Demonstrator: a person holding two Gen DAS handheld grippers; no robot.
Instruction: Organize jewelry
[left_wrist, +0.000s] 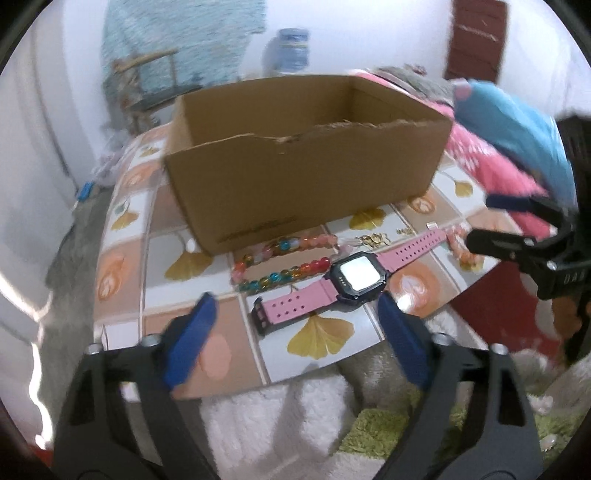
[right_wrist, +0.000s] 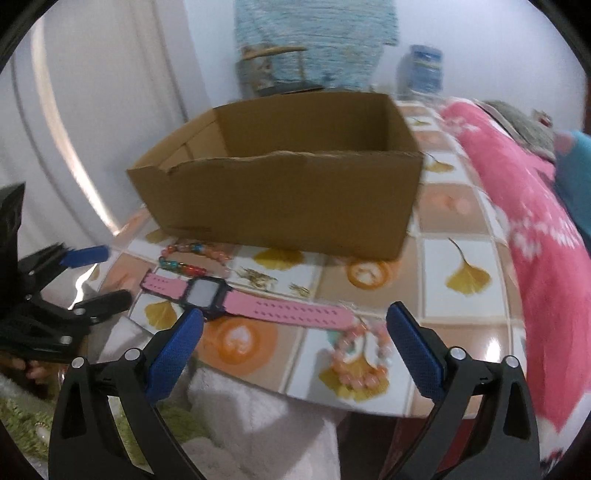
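A pink-strapped watch (left_wrist: 354, 275) with a dark square face lies near the table's front edge, also in the right wrist view (right_wrist: 207, 293). A multicoloured bead bracelet (left_wrist: 284, 264) lies behind it by an open cardboard box (left_wrist: 306, 162), which also shows in the right wrist view (right_wrist: 280, 192). A pink bead bracelet (right_wrist: 360, 354) lies at the strap's right end. Small gold pieces (left_wrist: 373, 239) lie between box and watch. My left gripper (left_wrist: 295, 314) is open, just in front of the watch. My right gripper (right_wrist: 295, 328) is open, just in front of the pink bracelet.
The table (right_wrist: 458, 291) has a tile and ginkgo-leaf pattern. A pink cloth (right_wrist: 517, 206) lies along its right side. A white and green fluffy rug (left_wrist: 332, 424) lies below the front edge. A water jug (left_wrist: 291, 48) stands behind.
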